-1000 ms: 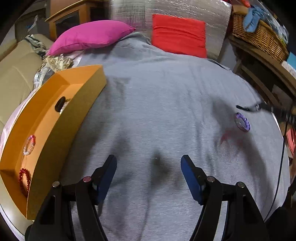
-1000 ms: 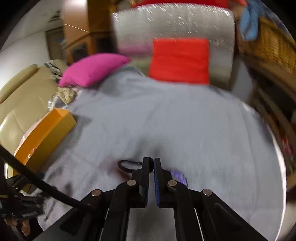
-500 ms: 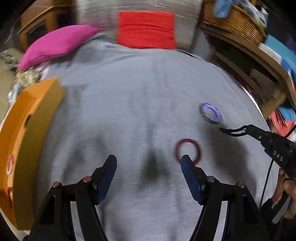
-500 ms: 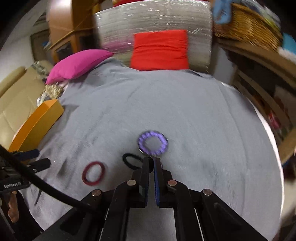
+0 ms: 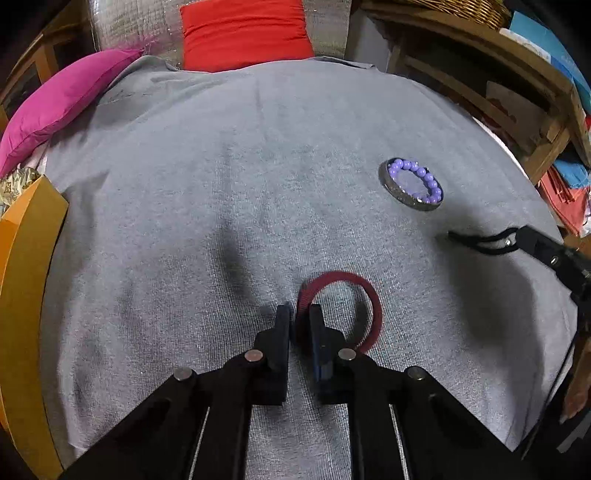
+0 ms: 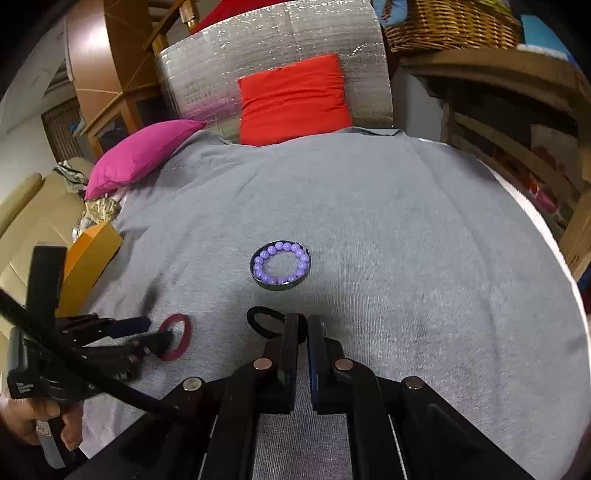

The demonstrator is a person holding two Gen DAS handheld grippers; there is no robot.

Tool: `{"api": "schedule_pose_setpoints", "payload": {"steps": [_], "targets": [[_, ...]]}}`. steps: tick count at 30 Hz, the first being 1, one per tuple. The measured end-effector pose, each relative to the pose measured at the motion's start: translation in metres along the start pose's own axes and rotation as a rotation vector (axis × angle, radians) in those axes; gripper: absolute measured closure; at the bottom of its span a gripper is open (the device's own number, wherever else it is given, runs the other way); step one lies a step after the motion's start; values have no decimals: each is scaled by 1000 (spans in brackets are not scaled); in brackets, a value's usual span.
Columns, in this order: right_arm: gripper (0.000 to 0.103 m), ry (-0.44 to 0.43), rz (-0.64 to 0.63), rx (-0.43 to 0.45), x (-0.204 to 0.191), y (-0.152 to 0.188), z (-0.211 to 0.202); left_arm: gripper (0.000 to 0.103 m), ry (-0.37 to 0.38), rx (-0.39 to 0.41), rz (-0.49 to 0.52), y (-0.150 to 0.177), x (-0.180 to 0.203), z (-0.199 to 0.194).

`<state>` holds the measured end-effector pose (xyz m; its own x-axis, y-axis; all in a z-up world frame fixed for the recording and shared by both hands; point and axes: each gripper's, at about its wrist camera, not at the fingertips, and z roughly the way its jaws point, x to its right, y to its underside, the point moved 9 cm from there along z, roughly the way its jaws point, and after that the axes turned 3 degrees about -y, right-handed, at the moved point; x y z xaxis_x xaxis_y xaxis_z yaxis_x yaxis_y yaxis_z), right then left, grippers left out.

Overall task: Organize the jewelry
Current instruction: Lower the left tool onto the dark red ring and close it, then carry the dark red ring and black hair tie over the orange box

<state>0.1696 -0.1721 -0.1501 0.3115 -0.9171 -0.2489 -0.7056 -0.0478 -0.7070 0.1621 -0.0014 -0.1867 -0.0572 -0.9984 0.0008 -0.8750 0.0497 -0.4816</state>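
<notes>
My left gripper (image 5: 297, 317) is shut on the rim of a dark red ring bracelet (image 5: 364, 295) lying on the grey cloth; it also shows in the right wrist view (image 6: 183, 334). My right gripper (image 6: 302, 328) is shut on a black hair tie (image 6: 264, 321), which hangs from its tips in the left wrist view (image 5: 480, 242). A purple bead bracelet (image 5: 413, 179) sits in a round metal lid (image 6: 280, 264), beyond both grippers. The orange box (image 5: 26, 266) stands at the left edge.
A pink cushion (image 6: 142, 153) and a red cushion (image 6: 295, 98) lie at the far end of the grey cloth (image 5: 221, 166). Wooden shelves (image 5: 498, 85) with a wicker basket (image 6: 443, 22) run along the right.
My left gripper swung right from the orange box, moved forward and shut on the red bracelet's rim. My right gripper kept hold of the black hair tie and drew back a little from the purple bracelet.
</notes>
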Motion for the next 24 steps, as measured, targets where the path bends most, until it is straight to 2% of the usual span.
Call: {"api": "schedule_pose_setpoints", "payload": {"steps": [6, 15, 24], "targets": [[98, -11, 8, 19, -1, -4, -5, 99, 20, 35, -23, 2, -12, -18], [98, -11, 4, 31, -14, -4, -18, 99, 36, 81, -68, 17, -28, -46], [98, -33, -35, 30, -42, -4, -28, 99, 14, 110, -142, 32, -58, -67]]}}
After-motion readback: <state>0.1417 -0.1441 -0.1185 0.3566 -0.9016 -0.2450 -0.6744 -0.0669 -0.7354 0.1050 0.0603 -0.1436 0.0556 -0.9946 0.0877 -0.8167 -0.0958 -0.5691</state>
